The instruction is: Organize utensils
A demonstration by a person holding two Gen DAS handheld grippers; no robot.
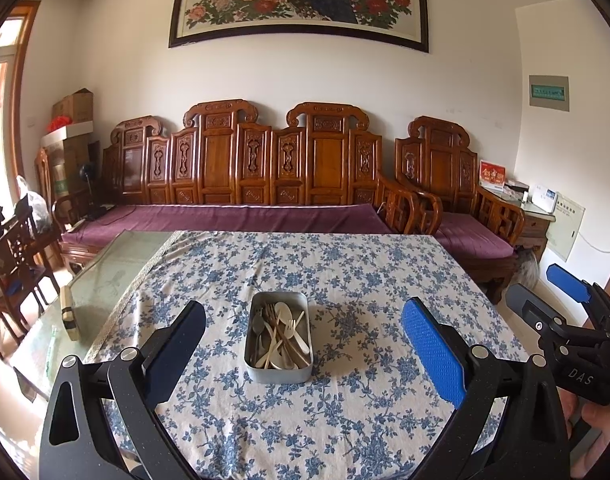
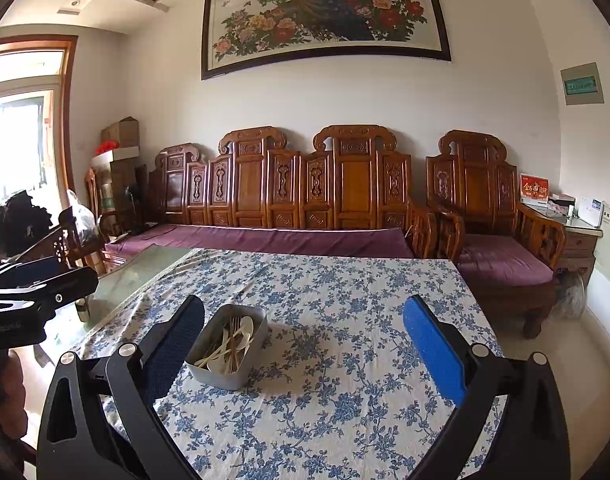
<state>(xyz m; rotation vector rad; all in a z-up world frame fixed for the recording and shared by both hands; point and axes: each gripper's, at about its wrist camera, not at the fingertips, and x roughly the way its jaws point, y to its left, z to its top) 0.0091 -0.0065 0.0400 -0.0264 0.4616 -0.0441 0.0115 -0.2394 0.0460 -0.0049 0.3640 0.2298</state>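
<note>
A rectangular metal tin point(image 1: 278, 336) is being seen low in the centre of the left wrist view, standing on the blue-flowered tablecloth point(image 1: 345, 272), and it is being seen again left of centre in the lower half of the right wrist view. The utensils point(image 1: 279, 334), pale spoons, forks and thin wooden sticks, are all being held inside the tin in a loose, crossing heap; none is being shown lying on the cloth outside it. The left gripper point(image 1: 304, 354) is being held at the bottom of its own frame with its jaws spread wide and nothing between them, the tin being framed in the gap but well beyond the tips. The right gripper point(image 2: 304, 354) is likewise being held wide and empty at the bottom of its frame, with the tin just past its left finger. No second tray, rack or divider is being shown on the table. As for progress, two readings are being fitted equally: the utensils may be gathered into the tin as the wanted result, or they may be waiting there, jumbled, to be sorted by kind. Which of the two holds is not being settled by these views, so nothing further is being claimed.
</note>
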